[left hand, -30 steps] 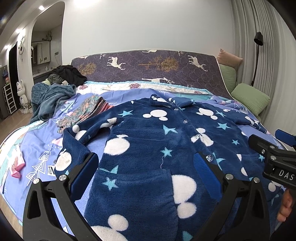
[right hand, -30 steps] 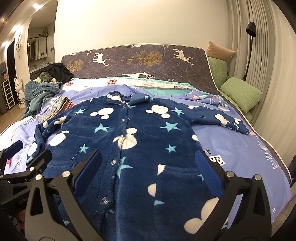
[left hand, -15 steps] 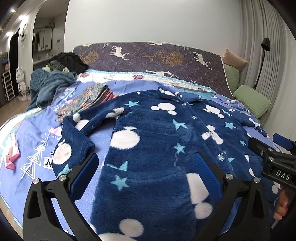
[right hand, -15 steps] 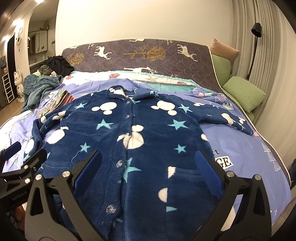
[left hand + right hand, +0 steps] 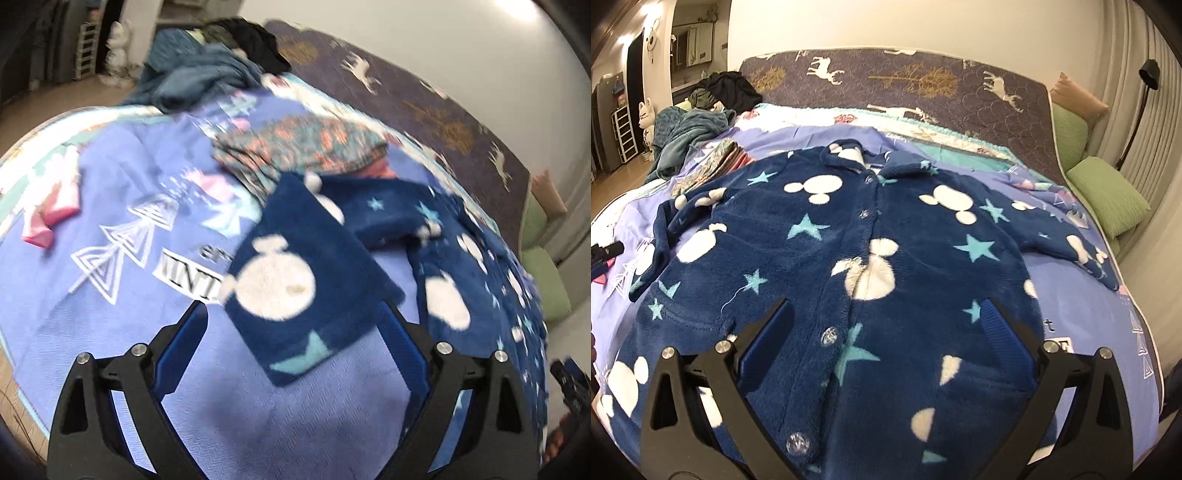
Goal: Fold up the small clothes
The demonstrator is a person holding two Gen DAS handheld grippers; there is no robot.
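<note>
A navy fleece jacket (image 5: 812, 251) with white mouse heads and teal stars lies buttoned and face up on the blue bedsheet (image 5: 1078, 317). In the left wrist view its left sleeve (image 5: 325, 254) bends toward me and the cuff end lies flat between my fingers. My left gripper (image 5: 291, 339) hovers over that cuff with wide jaws that are closing, and the pads are not pressing it. My right gripper (image 5: 882, 332) stands open above the jacket's lower front by the button row, gripping nothing. The left gripper's tip (image 5: 602, 254) shows at the right wrist view's left edge.
A folded stack of patterned clothes (image 5: 299, 147) sits just beyond the sleeve. A teal blanket heap (image 5: 195, 81) and dark clothes lie at the far left corner. A pink item (image 5: 48, 218) is on the sheet's left. Green pillows (image 5: 1108, 195) and a floor lamp (image 5: 1145, 74) stand right.
My left gripper swung left and down from over the jacket's body to the left sleeve cuff, rolling as it went. My right gripper moved a little closer over the jacket front.
</note>
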